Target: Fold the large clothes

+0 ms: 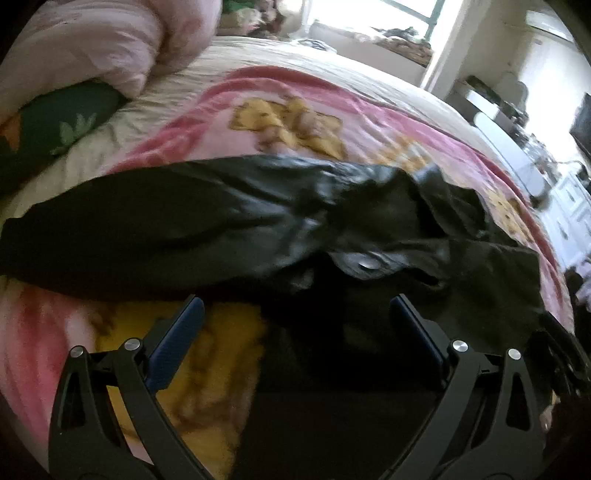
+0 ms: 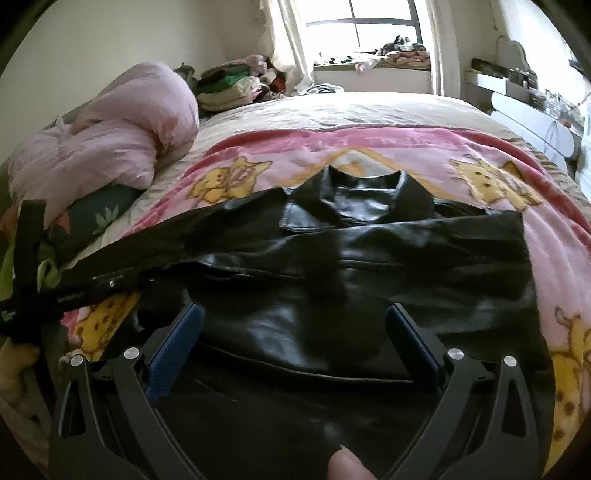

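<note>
left gripper [image 1: 295,306]: jaws spread, over sleeve and jacket edge | right gripper [image 2: 295,314]: jaws spread, nothing held | black leather jacket [image 2: 369,258]: flat on pink blanket [image 2: 554,251], collar toward window [image 2: 369,22]

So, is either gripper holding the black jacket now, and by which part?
Nothing is held. The left gripper and the right gripper are both open above the black leather jacket, with nothing between the fingers.
</note>
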Tool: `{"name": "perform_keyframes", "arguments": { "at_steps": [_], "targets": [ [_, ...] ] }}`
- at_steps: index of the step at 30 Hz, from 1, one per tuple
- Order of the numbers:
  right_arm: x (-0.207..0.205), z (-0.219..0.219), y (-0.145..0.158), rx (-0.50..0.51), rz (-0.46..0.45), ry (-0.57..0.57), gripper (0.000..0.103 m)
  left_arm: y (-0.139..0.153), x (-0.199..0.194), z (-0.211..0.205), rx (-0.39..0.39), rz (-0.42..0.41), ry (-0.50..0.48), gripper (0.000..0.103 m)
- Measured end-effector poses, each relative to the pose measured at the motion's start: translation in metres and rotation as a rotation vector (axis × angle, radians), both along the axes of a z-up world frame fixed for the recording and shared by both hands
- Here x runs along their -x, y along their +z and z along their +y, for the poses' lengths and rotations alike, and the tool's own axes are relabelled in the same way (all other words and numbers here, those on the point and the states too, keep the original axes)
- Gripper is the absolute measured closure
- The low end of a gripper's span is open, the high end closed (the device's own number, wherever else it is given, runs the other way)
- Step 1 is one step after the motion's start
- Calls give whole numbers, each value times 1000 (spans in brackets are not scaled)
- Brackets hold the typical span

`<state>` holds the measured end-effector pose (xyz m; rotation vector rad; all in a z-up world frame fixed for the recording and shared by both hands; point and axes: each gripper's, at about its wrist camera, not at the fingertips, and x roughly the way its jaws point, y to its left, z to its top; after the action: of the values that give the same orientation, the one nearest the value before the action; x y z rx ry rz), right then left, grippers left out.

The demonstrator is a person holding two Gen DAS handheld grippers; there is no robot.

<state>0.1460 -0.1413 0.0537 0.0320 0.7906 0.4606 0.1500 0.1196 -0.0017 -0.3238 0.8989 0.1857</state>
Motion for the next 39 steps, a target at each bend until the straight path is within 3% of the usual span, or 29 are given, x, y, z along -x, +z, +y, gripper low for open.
{"name": "perform_keyframes", "arguments": {
  "at_steps": [7,16,30,39],
  "targets": [
    [-2,35,8,7,-6,32,4,5,5,33,23,-2,102,9],
    [-10,84,26,2,-32,98,4,19,17,75,-41,-20,244,9],
    [-12,148,35,18,-57,203,4,21,43,146,50,-49,466,9],
    [-11,186,29,42,-53,274,4,20,64,189,23,-47,621,9]
  ]
}}
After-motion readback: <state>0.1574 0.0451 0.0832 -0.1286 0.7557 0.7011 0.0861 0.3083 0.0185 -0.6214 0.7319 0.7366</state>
